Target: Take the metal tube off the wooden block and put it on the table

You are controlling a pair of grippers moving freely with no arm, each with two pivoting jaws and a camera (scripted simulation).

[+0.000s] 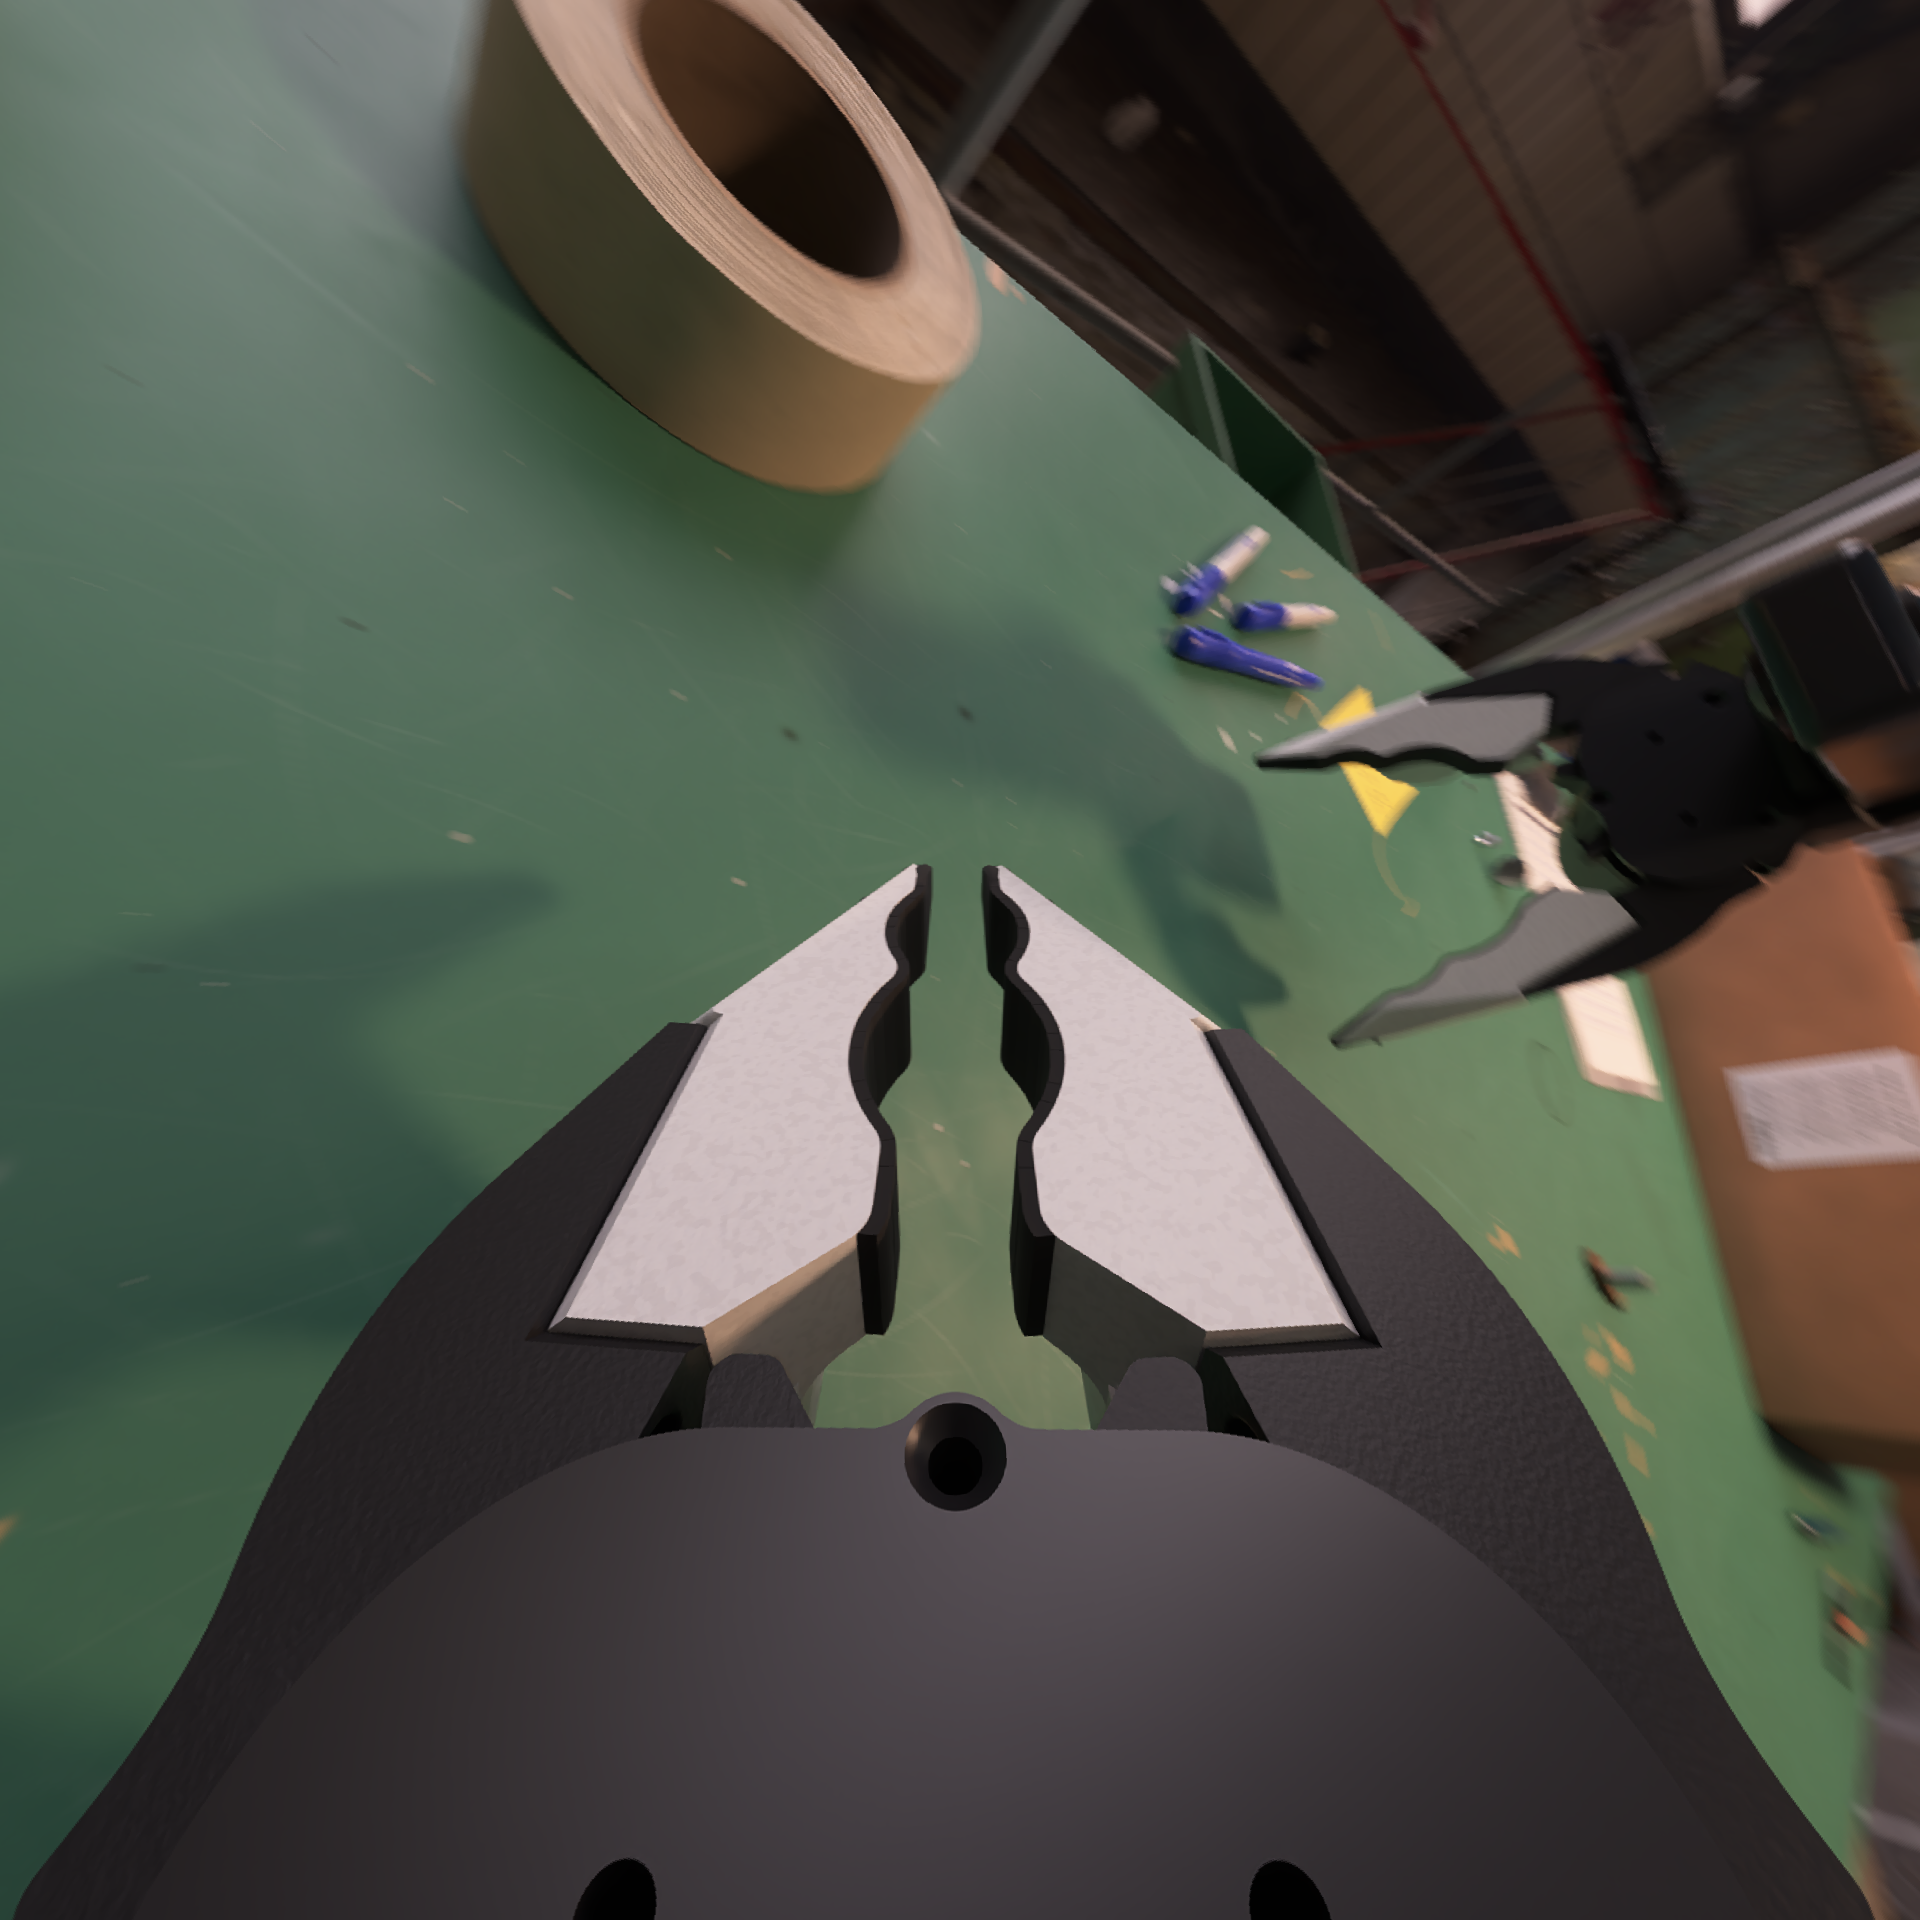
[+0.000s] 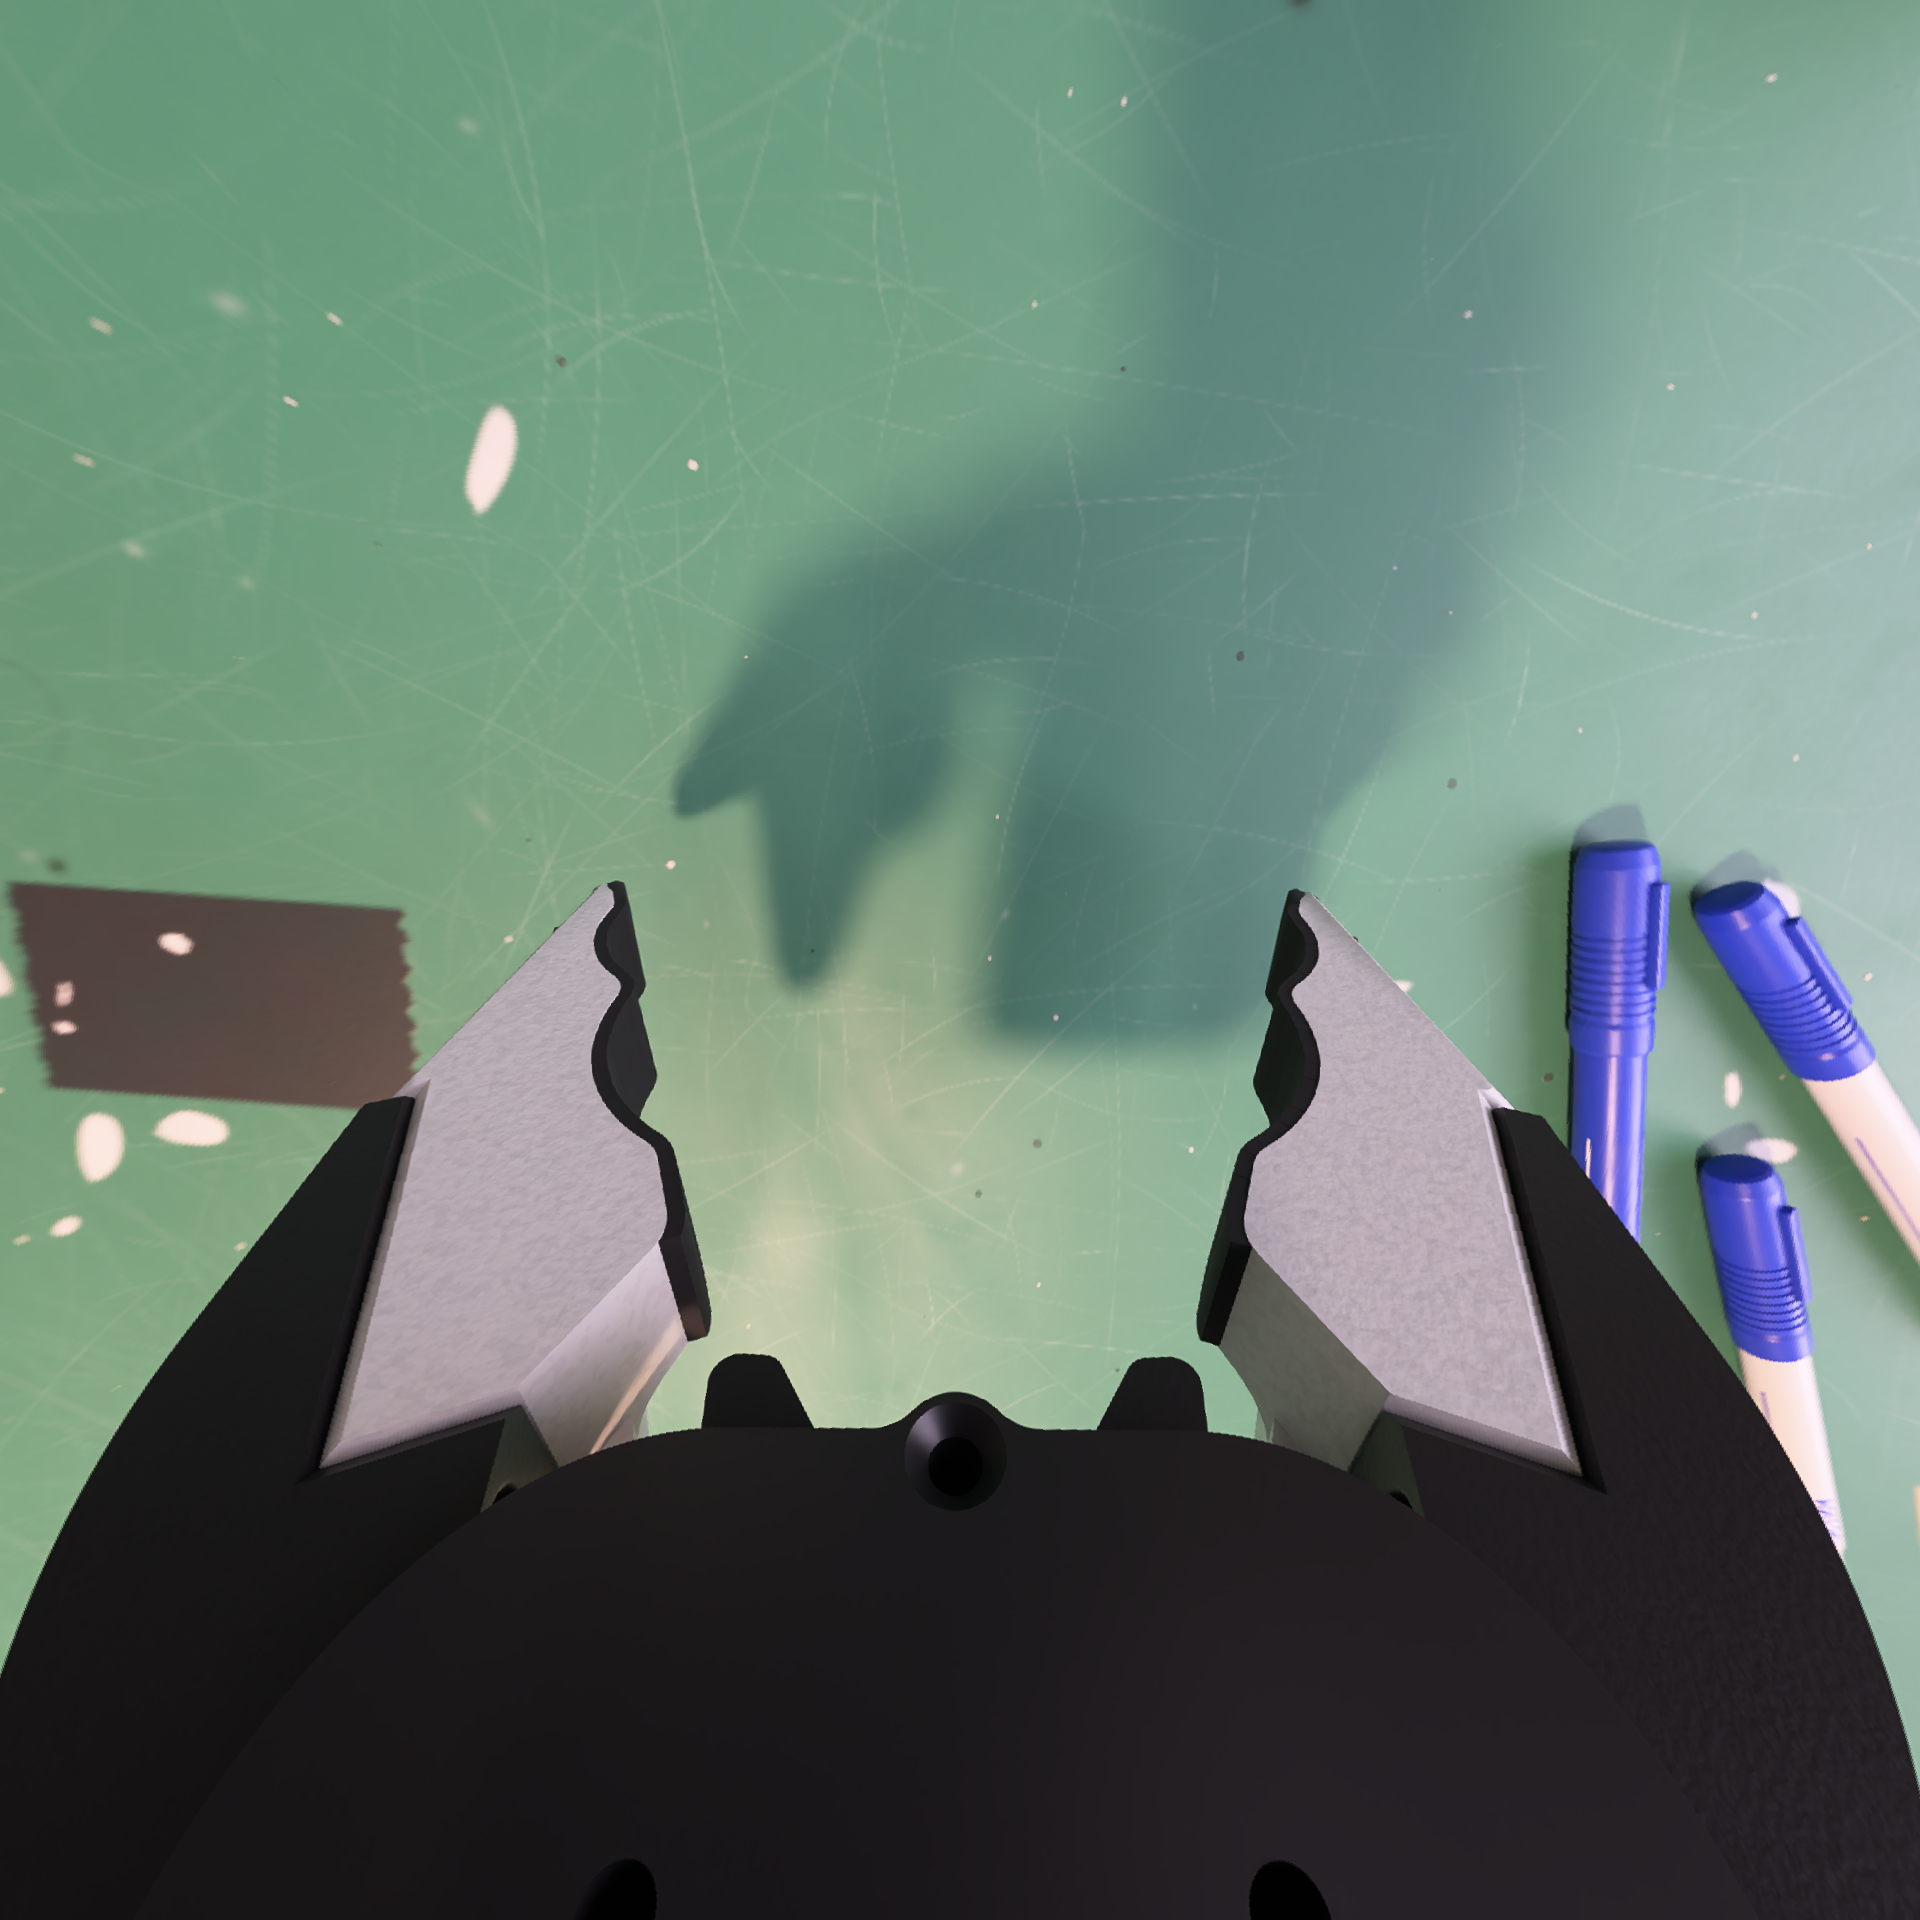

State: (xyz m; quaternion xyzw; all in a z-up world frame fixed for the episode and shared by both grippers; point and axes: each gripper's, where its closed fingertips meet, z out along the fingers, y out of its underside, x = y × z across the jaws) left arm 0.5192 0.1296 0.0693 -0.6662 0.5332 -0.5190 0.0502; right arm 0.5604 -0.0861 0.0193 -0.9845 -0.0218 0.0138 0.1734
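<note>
No metal tube and no wooden block shows in either view. My left gripper (image 1: 954,873) hovers over the green table (image 1: 364,727), its fingers nearly together with only a narrow gap and nothing between them. My right gripper (image 2: 954,891) is open wide and empty, looking straight down at the green table (image 2: 935,312). The right gripper also shows in the left wrist view (image 1: 1299,900), open, to the right of my left gripper and above the table.
A tan ring-shaped roll (image 1: 727,343) lies on the table ahead of the left gripper. Blue-capped markers (image 1: 1236,634) (image 2: 1610,997) lie near the right gripper. A brown box (image 1: 1787,1143) and a yellow scrap (image 1: 1377,795) are at the right. A dark tape patch (image 2: 218,997) is stuck to the table. The table edge (image 1: 1101,343) runs diagonally.
</note>
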